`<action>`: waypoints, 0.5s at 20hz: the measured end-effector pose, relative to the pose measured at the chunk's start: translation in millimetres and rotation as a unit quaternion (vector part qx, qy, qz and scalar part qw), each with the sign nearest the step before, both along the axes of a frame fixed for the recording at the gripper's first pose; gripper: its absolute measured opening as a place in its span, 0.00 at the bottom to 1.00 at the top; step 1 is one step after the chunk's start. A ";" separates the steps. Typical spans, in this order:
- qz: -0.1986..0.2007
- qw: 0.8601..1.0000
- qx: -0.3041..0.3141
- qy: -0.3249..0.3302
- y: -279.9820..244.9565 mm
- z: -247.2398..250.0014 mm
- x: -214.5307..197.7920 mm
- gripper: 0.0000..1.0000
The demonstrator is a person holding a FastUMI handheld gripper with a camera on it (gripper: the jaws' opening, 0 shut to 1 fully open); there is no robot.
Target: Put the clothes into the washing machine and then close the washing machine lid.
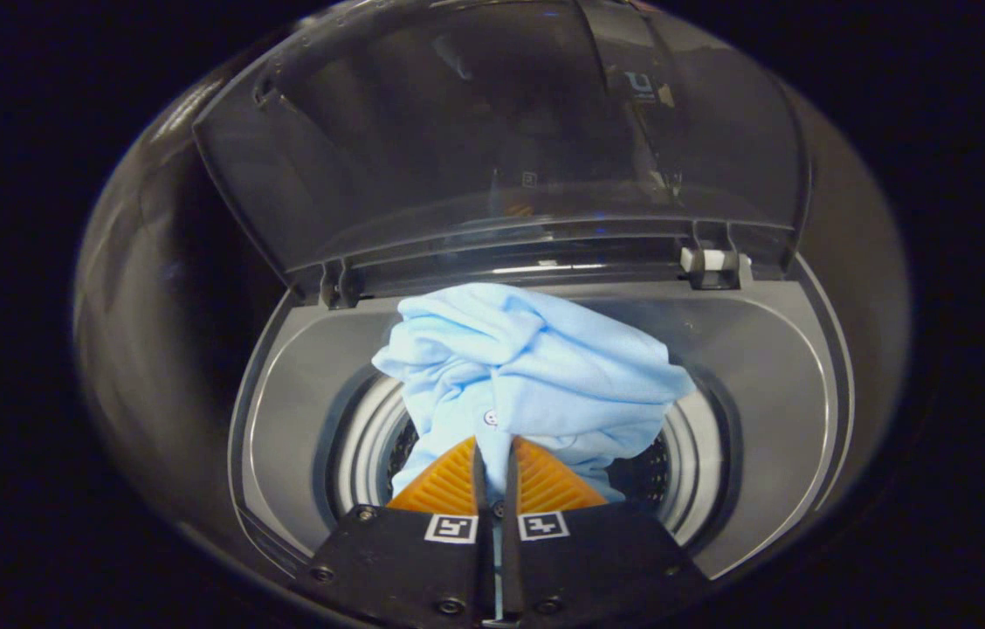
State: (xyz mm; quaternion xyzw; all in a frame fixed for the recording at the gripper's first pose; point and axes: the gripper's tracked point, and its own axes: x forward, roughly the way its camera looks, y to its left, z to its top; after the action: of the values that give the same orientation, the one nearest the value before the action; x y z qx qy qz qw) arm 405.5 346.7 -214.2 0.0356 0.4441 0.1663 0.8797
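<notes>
Currently the fingers (pixel 494 450) are pressed nearly together, pinching a fold of the light blue garment (pixel 527 367). Soft, crumpled knit is bunched over the round drum opening (pixel 693 472), long axis running away from the fingers toward the hinge. Smoked, probably plastic lid (pixel 492 131) is raised upright.

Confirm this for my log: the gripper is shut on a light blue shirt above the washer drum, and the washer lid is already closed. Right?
One detail is wrong: the lid is open, tilted up behind the drum, as the gripper view shows. The rest holds: the gripper is shut on the light blue shirt, bunched above the drum opening.
</notes>
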 end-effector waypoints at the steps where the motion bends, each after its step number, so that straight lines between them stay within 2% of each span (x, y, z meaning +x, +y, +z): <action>1: -0.005 1.000 -0.004 0.002 -1.9 -1.5 0.5 0.05; 6: -0.014 1.000 -0.023 0.003 -4.4 -5.2 -2.4 0.21; 10: -0.017 0.999 -0.026 -0.017 -3.7 -0.5 -0.6 0.66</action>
State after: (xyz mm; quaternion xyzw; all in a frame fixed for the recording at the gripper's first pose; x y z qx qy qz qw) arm 404.9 343.0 -214.7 0.0176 0.4321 0.1408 0.8906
